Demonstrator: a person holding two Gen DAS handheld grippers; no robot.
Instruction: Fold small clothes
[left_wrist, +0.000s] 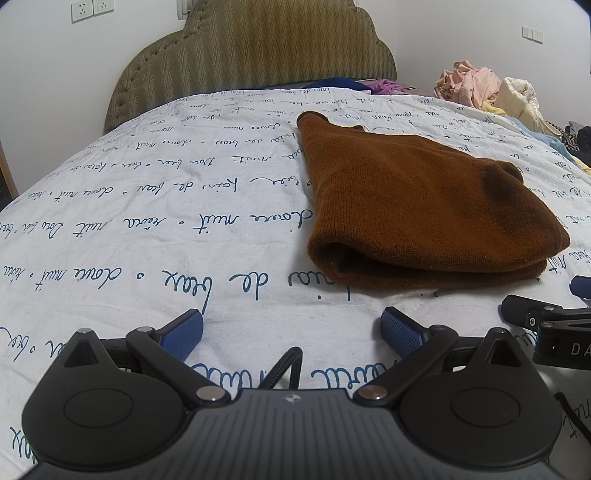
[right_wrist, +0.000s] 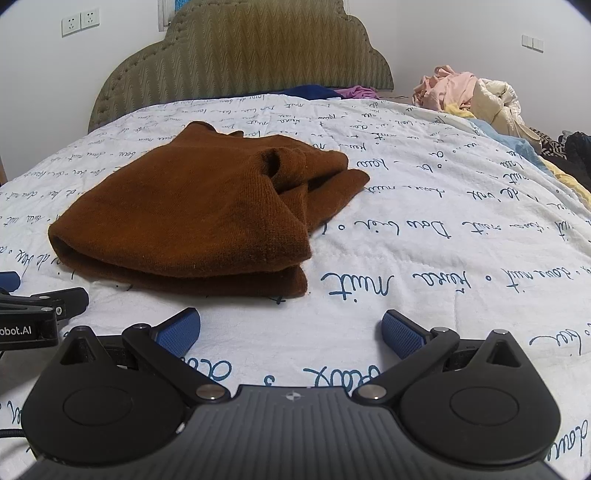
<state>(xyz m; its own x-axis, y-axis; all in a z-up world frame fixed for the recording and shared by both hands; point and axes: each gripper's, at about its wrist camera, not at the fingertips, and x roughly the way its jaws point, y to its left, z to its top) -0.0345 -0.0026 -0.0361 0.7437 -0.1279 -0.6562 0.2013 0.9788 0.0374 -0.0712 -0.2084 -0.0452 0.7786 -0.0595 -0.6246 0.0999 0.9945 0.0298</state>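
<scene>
Two wrist views over a bed w/ a white quilt (left_wrist: 147, 229) printed in blue cursive script. The landmark is a brown knit garment (left_wrist: 417, 214), folded into a thick bundle and lying on the quilt.

My left gripper (left_wrist: 291, 332) sits just short of the garment's near fold and off to its left; both blue pads are spread wide w/ nothing btwn them, so it's open and empty. My right gripper (right_wrist: 290, 330) is also spread wide and empty, just short of the garment's near edge, lined up w/ its right corner. In the right view the garment (right_wrist: 207, 214) lies ahead and to the left.

The garment's long axis runs from the near rolled fold away toward the headboard (left_wrist: 255, 48). A loose flap or sleeve pokes out on its far right side. I judge the right gripper is nearer that loose part; the left is nearer the rolled near-left fold.

Room to move: bare quilt lies left of the garment, right of it, and btwn it and both grippers. A pile of other clothes (right_wrist: 469, 96) sits well beyond the garment to its far right, near the bed's edge, well clear.
</scene>
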